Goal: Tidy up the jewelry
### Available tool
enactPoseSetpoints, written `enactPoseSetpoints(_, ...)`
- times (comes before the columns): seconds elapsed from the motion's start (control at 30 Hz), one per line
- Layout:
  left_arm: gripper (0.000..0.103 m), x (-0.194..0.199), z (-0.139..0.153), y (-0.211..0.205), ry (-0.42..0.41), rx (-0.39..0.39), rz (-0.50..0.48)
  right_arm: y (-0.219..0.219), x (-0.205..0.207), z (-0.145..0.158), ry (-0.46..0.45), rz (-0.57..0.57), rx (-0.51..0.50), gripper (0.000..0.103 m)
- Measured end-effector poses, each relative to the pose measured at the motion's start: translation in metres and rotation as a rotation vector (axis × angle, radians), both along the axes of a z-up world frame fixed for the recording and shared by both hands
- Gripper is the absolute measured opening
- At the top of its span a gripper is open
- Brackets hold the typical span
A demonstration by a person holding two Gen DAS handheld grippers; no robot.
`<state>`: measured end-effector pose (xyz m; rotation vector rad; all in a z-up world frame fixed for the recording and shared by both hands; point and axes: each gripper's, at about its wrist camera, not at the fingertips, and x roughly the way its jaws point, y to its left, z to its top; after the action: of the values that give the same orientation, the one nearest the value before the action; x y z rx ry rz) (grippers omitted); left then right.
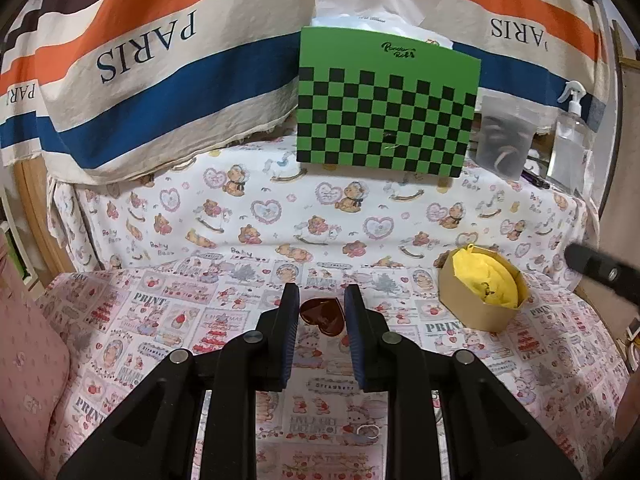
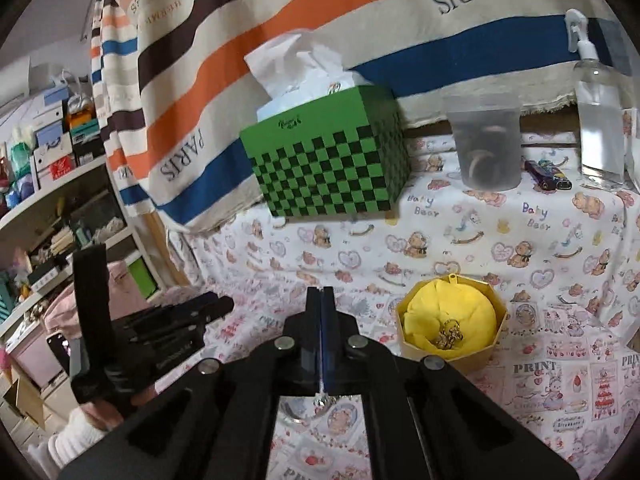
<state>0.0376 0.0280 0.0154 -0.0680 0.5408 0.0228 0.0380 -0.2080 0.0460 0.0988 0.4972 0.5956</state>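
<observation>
One left claw [image 1: 322, 300] part open, empty, above one dark red heart dish [image 1: 323, 316]. One right claw [image 2: 321, 300] closed, small silvery piece [image 2: 322, 400] dangling beneath. One box [image 2: 452, 332], yellow-lined, gold jewelry [image 2: 450, 336] inside. One green tissue box [image 2: 328, 160] behind.

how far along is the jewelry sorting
Done: a gold piece lies in the yellow-lined box. In hand: right tool is shut, nothing clearly pinched; left tool frames the heart dish. Left: a small ring on the cloth.
</observation>
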Motion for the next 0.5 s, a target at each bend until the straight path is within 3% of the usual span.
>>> enactPoseSetpoints(0.07,0.022,0.002,-0.002,-0.001,0.007,0.007,0.002,0.006,0.01,-0.013,0.078,0.019,-0.034,0.003)
enactPoseSetpoints(0.17,0.022,0.003,-0.005,-0.002,0.015,0.015,0.003,0.022,0.026,-0.043,0.199,0.033,-0.104,0.025)
enactPoseSetpoints(0.3,0.022,0.002,-0.005,-0.004,0.016,0.021,-0.005,0.048,0.043,-0.087,0.304,0.016,-0.214,0.026)
enactPoseSetpoints(0.5,0.022,0.0,-0.004,-0.006,0.016,0.021,-0.016,0.07,0.045,-0.102,0.317,0.005,-0.315,0.026)
